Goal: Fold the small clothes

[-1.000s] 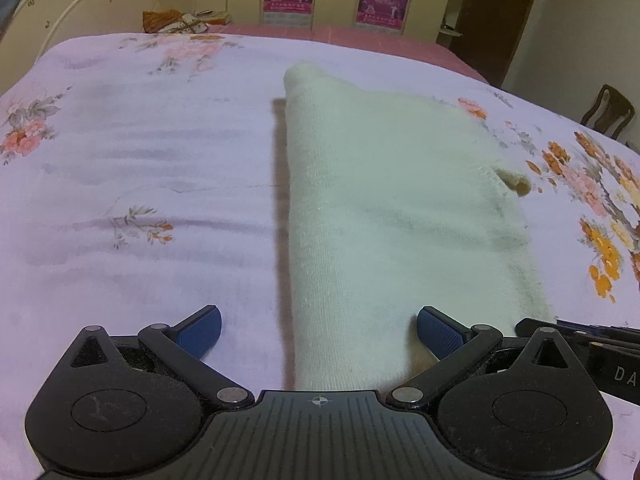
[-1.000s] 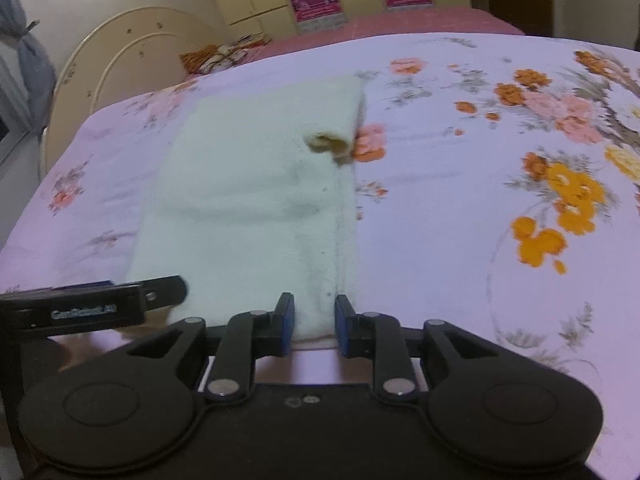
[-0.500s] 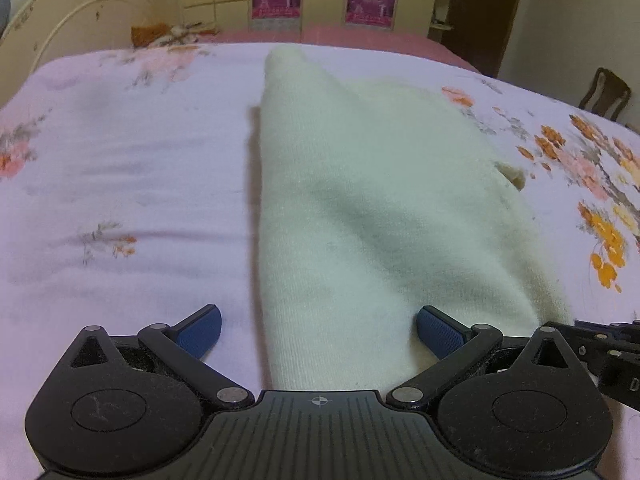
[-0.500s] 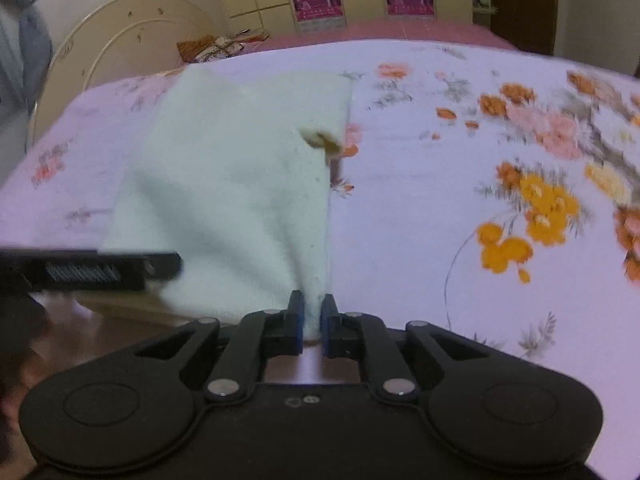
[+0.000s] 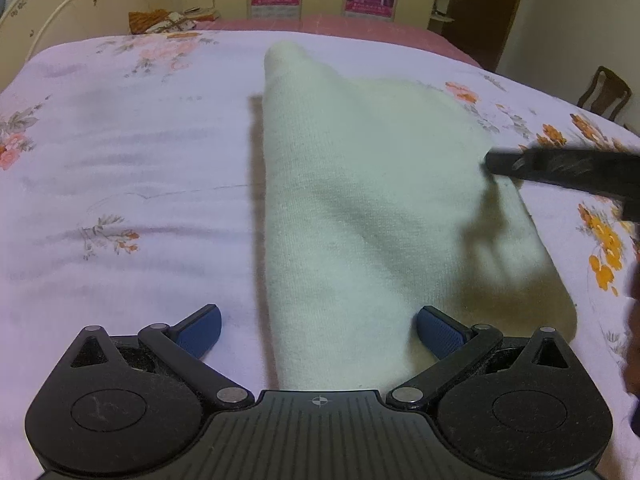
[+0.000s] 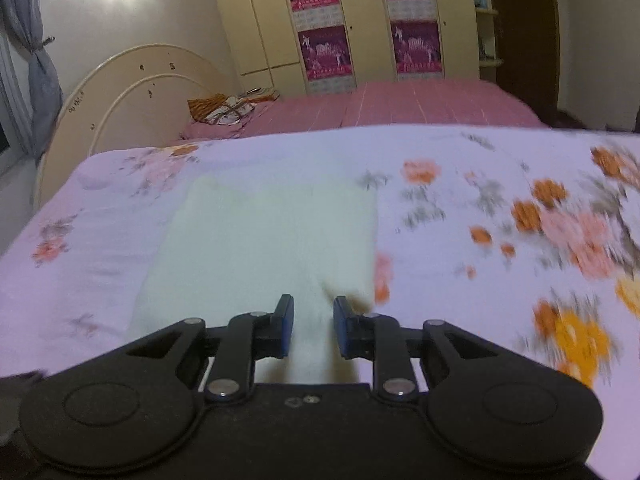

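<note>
A cream knitted garment (image 5: 360, 208) lies lengthwise on the lilac floral bedsheet (image 5: 120, 168), its near right part lifted. My left gripper (image 5: 318, 328) is open wide, its blue fingertips on either side of the garment's near left end. My right gripper (image 6: 313, 326) has its jaws narrowly apart with a fold of the garment (image 6: 260, 240) between the pads; whether they pinch it is unclear. It also shows in the left wrist view (image 5: 560, 168), a blurred black bar above the garment's right edge.
A cream headboard (image 6: 132, 96) stands at the far left. A pink bedspread (image 6: 400, 108) with a patterned pillow (image 6: 224, 110) lies beyond the sheet. Wardrobes with purple posters (image 6: 324, 52) line the back wall. A wooden chair (image 5: 604, 92) stands at the right.
My right gripper has risen and moved forward over the garment with its right edge, and its jaws have spread a little. The left gripper has stayed open at the near end.
</note>
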`<action>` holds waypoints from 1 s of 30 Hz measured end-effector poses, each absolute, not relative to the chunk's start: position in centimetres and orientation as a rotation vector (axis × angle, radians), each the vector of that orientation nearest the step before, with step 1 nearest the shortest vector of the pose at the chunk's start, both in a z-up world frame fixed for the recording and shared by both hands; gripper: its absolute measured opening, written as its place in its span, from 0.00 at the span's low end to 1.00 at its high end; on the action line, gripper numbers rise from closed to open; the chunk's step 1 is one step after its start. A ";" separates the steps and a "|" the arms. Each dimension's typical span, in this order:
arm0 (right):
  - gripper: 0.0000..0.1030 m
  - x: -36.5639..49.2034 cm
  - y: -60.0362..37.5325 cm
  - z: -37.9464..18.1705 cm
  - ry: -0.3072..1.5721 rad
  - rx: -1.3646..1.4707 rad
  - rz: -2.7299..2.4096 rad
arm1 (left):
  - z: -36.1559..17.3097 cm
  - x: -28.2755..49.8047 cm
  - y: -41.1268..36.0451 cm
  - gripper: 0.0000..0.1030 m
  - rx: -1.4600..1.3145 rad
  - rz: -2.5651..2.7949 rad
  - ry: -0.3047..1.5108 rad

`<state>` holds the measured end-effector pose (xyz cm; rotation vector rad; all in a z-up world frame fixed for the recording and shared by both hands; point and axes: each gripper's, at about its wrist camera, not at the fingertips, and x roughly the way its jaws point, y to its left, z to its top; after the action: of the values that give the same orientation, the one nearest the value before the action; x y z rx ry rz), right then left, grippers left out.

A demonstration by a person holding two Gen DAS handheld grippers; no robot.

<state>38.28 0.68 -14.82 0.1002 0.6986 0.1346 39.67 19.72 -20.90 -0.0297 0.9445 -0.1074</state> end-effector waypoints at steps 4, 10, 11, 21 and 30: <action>0.22 39.8 -1.1 -17.6 0.778 0.172 0.111 | -20.8 39.8 20.2 1.00 -0.037 -0.120 0.957; 0.23 37.7 0.0 -14.6 0.736 0.167 0.122 | -21.0 40.1 20.1 1.00 -0.044 -0.107 0.968; 0.23 37.4 0.5 -15.1 0.754 0.139 0.126 | -21.0 40.1 20.0 1.00 -0.041 -0.103 0.968; 0.39 32.3 0.7 -15.6 0.823 0.116 0.074 | -20.5 39.8 19.8 1.00 -0.041 -0.086 0.996; 0.46 28.8 0.0 -14.3 0.822 0.153 0.059 | -18.1 36.5 20.2 1.00 -0.028 -0.070 0.952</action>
<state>28.75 -0.01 -14.30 0.1531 0.8217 0.0587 36.48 20.17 -18.07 -0.0281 0.9519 -0.0698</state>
